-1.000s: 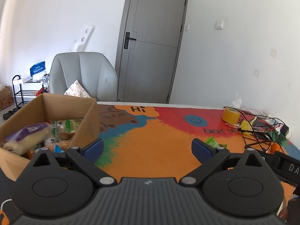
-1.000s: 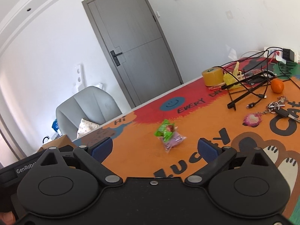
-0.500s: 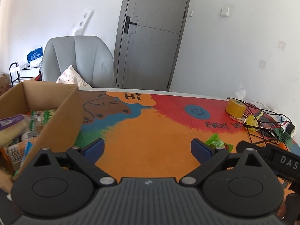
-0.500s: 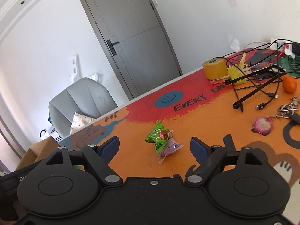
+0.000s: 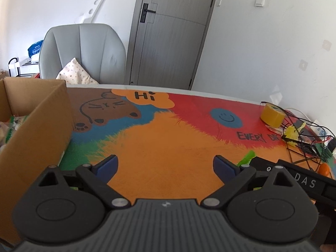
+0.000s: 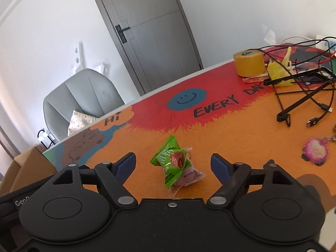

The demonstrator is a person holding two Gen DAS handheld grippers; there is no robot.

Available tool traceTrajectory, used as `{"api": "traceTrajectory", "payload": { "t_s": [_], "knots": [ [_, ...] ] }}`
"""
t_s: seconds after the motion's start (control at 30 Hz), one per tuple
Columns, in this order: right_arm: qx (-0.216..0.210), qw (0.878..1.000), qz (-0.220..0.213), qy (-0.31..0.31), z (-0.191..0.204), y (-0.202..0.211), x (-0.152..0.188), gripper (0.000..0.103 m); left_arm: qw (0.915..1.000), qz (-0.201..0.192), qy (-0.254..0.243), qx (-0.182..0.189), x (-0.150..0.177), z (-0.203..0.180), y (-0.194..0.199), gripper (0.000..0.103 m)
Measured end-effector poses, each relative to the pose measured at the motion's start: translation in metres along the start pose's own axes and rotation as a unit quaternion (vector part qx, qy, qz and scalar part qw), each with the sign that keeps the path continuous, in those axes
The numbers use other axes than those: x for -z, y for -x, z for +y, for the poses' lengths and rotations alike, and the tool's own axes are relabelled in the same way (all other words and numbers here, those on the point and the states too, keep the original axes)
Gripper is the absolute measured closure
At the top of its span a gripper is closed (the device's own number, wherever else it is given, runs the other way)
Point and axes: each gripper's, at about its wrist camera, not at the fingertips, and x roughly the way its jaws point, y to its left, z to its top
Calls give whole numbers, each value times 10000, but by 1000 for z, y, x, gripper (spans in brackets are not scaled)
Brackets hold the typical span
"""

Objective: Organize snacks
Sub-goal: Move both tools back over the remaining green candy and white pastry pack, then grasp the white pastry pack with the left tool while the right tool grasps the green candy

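A green snack packet point(image 6: 170, 161) lies on the colourful table mat with a clear pinkish packet point(image 6: 189, 176) against it. My right gripper point(image 6: 173, 166) is open, its blue pads on either side of the two packets, just above the mat. My left gripper point(image 5: 164, 164) is open and empty over the orange part of the mat. A cardboard box point(image 5: 35, 130) holding snacks stands at the left; only its corner point(image 6: 25, 168) shows in the right wrist view. A tip of the green packet point(image 5: 246, 157) shows beside the right gripper's body in the left wrist view.
A yellow tape roll point(image 6: 248, 63), tangled black cables point(image 6: 304, 92), a black stand point(image 6: 298, 103) and a pink keychain point(image 6: 315, 150) lie at the right. A small orange fruit point(image 5: 324, 169) lies by the cables. A grey chair point(image 5: 84, 52) stands behind the table.
My right gripper has moved forward and down until the two packets lie between its pads. My left gripper has swung right, away from the box, whose contents have slid out of view.
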Motion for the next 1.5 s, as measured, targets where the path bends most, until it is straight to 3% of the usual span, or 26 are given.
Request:
{"api": "traceTrajectory", "payload": {
  "t_s": [0.13,0.17,0.2,0.23,1.0,1.3,1.37,1.4,1.47,1.5],
  "knots": [
    [34,10000,81,-19,0,-11,-1,33,10000,88,26,6,0,-1,-10,6],
    [30,9999,101,-28,-1,-14,-1,41,9999,98,19,12,0,-2,-12,6],
    [19,9999,129,-25,-1,-16,-1,57,9999,113,12,20,0,-3,-14,6],
    [-22,9999,166,-31,-2,-18,-1,64,9999,129,9,25,0,-5,-16,6],
    [248,9960,-213,-836,-80,17,-1,66,9966,340,-532,528,17,-89,-44,6],
    [447,9937,-247,-997,-95,26,7,66,9944,545,-773,464,32,-113,-68,6],
    [483,9932,-250,-1029,-96,26,10,66,9936,465,-965,359,36,-117,-67,10],
    [510,9931,-255,-1028,-95,26,11,66,9935,414,-1013,319,37,-117,-66,16],
    [542,9927,-257,-1045,-94,28,14,66,9931,309,-1108,232,39,-118,-64,39],
    [538,9925,-250,-1074,-94,28,15,66,9926,274,-1166,217,39,-118,-63,59]
  ]
}}
